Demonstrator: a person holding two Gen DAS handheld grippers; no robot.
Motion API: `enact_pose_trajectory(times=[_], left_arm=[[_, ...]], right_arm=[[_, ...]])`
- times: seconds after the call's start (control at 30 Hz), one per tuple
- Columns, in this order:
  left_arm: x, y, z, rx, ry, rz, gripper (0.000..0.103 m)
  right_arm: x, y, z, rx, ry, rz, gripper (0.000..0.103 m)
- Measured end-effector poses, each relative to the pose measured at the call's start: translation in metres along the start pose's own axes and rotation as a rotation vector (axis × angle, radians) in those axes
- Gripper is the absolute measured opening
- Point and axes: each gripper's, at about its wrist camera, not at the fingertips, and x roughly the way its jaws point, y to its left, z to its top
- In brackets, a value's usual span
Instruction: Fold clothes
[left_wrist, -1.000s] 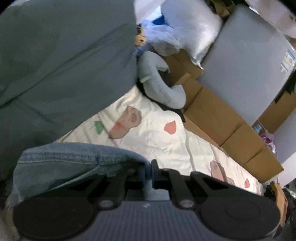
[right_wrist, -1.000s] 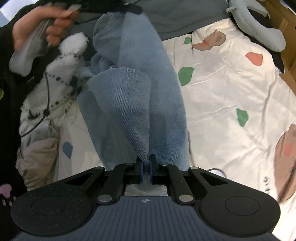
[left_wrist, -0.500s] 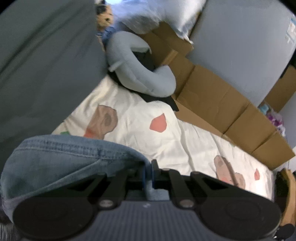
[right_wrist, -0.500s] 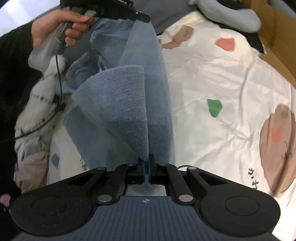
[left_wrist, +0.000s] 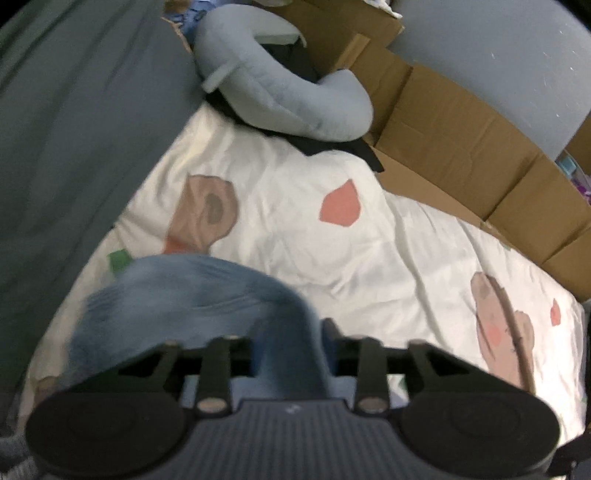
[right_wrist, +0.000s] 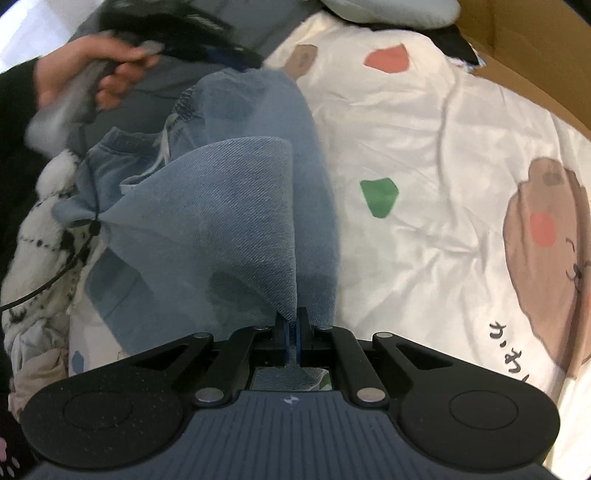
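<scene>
A grey pillow (left_wrist: 280, 99) and cardboard boxes (left_wrist: 461, 147) bordered the bed (right_wrist: 443, 166). The jeans (right_wrist: 236, 214) hung above it, stretched lengthwise between both tools: right tool (right_wrist: 292, 328) clamped on denim, left tool (left_wrist: 288, 339) spread apart around the fabric.

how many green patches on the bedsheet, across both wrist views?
2. One lies right of the blue denim garment in the right wrist view; one peeks out beside the denim's left edge in the left view. Others may be covered.

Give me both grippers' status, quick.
Left gripper: open, jeans lying between its fingers.
Right gripper: shut on the jeans.
</scene>
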Motion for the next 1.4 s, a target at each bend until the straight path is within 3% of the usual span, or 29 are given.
enact_pose_trajectory(times=[0.17,0.47,0.6,0.9,1.07,1.13,1.37,1.4], left_arm=[[-0.036,0.017,-0.025,-0.034,-0.013,0.019,0.037],[-0.128,0.056,-0.085,-0.127,-0.076,0.060,0.040],[-0.164,0.076,-0.119,-0.174,-0.099,0.089,0.044],[-0.222,0.094,-0.197,-0.309,-0.152,0.138,0.046],[-0.233,0.086,-0.244,-0.350,-0.182,0.122,0.046],[-0.234,0.084,-0.264,-0.390,-0.201,0.111,0.048],[-0.189,0.080,-0.302,-0.424,-0.142,0.144,0.049],[-0.182,0.081,-0.307,-0.428,-0.139,0.150,0.055]], right_arm=[[0.005,0.006,0.000,0.002,0.030,-0.038,0.003],[-0.022,0.008,-0.005,0.029,0.019,-0.100,0.012],[-0.036,0.014,-0.013,0.035,-0.002,-0.118,0.039],[-0.058,0.024,-0.029,0.045,-0.074,-0.120,0.045],[-0.067,0.036,-0.040,0.008,-0.133,-0.113,0.049],[-0.069,0.039,-0.045,0.009,-0.145,-0.109,0.056],[-0.070,0.040,-0.057,0.028,-0.155,-0.094,0.060],[-0.071,0.040,-0.058,0.031,-0.157,-0.093,0.060]])
